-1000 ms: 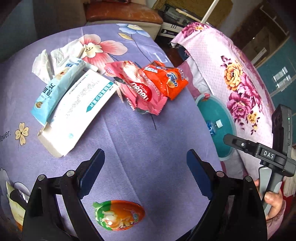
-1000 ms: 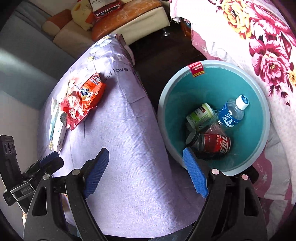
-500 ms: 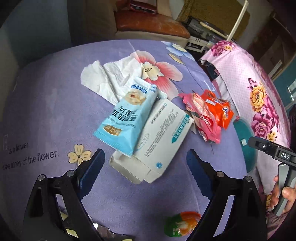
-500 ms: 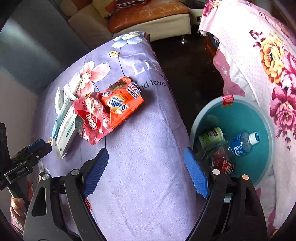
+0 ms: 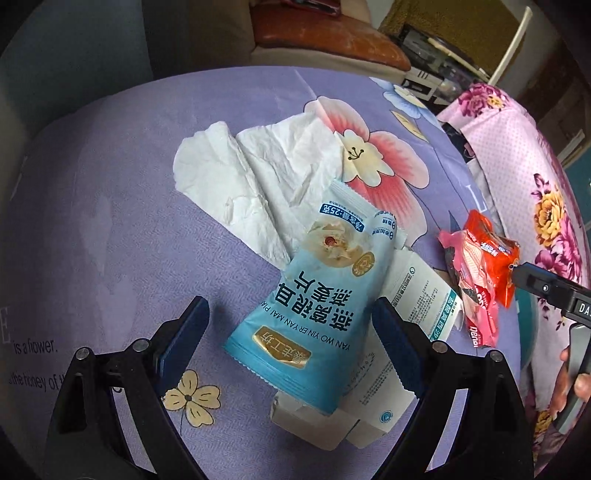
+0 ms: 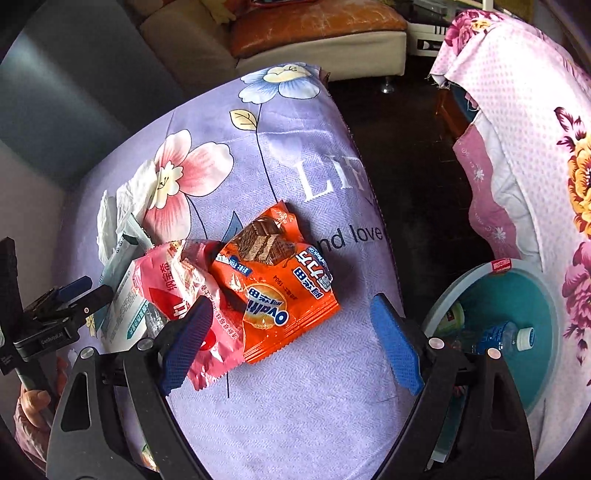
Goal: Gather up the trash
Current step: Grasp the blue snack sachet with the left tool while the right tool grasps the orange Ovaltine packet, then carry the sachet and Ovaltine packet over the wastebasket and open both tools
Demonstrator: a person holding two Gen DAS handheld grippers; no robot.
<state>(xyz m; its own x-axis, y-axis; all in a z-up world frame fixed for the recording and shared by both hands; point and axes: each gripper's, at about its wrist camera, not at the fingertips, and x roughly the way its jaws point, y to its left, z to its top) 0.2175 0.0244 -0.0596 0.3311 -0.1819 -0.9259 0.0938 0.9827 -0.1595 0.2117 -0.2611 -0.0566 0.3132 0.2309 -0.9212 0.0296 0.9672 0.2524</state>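
Observation:
My left gripper (image 5: 291, 343) is open, its blue pads either side of a light blue snack bag (image 5: 317, 306) that lies on a white carton (image 5: 373, 373). A crumpled white tissue (image 5: 255, 173) lies beyond them. My right gripper (image 6: 291, 339) is open over an orange Ovaltine wrapper (image 6: 277, 284); its left pad is above a pink wrapper (image 6: 184, 291). Both wrappers also show in the left wrist view, orange (image 5: 495, 254) and pink (image 5: 476, 314). The teal trash bin (image 6: 543, 369) stands on the floor to the right.
The trash lies on a table under a purple flowered cloth (image 6: 295, 406). The bin holds a water bottle (image 6: 506, 336) and a small jar (image 6: 454, 317). A pink flowered cover (image 6: 535, 129) drapes furniture on the right. A sofa (image 6: 314, 26) stands behind the table.
My left gripper has moved from the near table edge up over the blue bag and carton. My right gripper has swung left from above the bin to over the orange and pink wrappers.

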